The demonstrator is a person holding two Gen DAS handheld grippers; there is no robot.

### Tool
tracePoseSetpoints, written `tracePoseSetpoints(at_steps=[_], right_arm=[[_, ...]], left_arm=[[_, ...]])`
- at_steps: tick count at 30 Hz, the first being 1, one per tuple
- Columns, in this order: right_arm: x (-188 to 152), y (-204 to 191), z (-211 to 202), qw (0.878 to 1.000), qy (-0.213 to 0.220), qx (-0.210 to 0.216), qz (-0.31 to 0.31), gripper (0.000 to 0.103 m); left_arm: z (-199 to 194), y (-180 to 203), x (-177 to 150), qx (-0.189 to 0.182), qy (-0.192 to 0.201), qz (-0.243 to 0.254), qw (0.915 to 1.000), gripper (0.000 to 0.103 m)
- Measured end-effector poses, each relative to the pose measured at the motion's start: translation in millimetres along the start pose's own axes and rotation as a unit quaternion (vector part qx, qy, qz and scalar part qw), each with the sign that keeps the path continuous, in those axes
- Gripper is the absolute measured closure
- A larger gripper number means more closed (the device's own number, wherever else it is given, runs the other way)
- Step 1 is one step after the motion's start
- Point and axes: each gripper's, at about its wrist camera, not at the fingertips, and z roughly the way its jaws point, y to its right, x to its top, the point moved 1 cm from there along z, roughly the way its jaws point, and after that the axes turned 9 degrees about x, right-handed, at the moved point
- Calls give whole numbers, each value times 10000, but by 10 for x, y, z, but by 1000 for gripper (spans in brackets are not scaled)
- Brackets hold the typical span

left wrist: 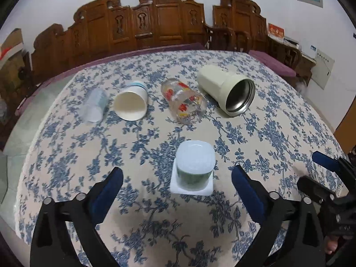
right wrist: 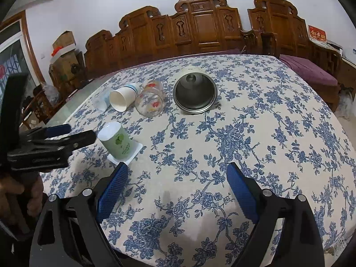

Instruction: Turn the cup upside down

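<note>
A green plastic cup (left wrist: 194,168) stands upside down on its white square rim, just ahead of my open left gripper (left wrist: 176,181); it also shows in the right wrist view (right wrist: 118,141). Four cups lie on their sides in a row farther back: a clear plastic cup (left wrist: 93,108), a white paper cup (left wrist: 131,104), a flowered glass (left wrist: 184,103) and a cream steel-lined mug (left wrist: 227,90). My right gripper (right wrist: 176,179) is open and empty over bare cloth, with the mug (right wrist: 195,94) straight ahead. The left gripper (right wrist: 73,135) appears at the left, beside the green cup.
The table (left wrist: 155,222) carries a blue floral cloth. Carved wooden chairs (left wrist: 164,22) line its far side. A purple cushioned bench (right wrist: 311,69) stands at the right. Cardboard boxes (right wrist: 64,53) sit in the left corner.
</note>
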Motion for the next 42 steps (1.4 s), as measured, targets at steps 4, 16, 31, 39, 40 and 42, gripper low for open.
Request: tracePoseSetpoints(at_steps=[4,16,31,39,40,42], right_arm=[[14,-40,-60,10000,33,-66,-2,12],[-13,-279,-213,9997,-96,-215,-57,2],[230,-926,-1299,9908,1150,-384,-602,3],[271,-1128,-1725,9814,1705,-512,-720,3],[272,-1134,-1729,9811,1712,-535,-728,3],[267,-1128,-1732,9807,1725,-553,-733,3]], left_arm=[[-127,-35,-68,191,43,74,9998,8],[-516,-204,-332,49,-89,-219,9997,8],[-1643,-473,-283,272,937,-594,9935,8],[-2119,-568,-263,473,1453,-696,9858,8],[-2139,-570,-264,488,1475,-693,9854,8],[-2166,-572,-274,500,1496,-697,9850,8]])
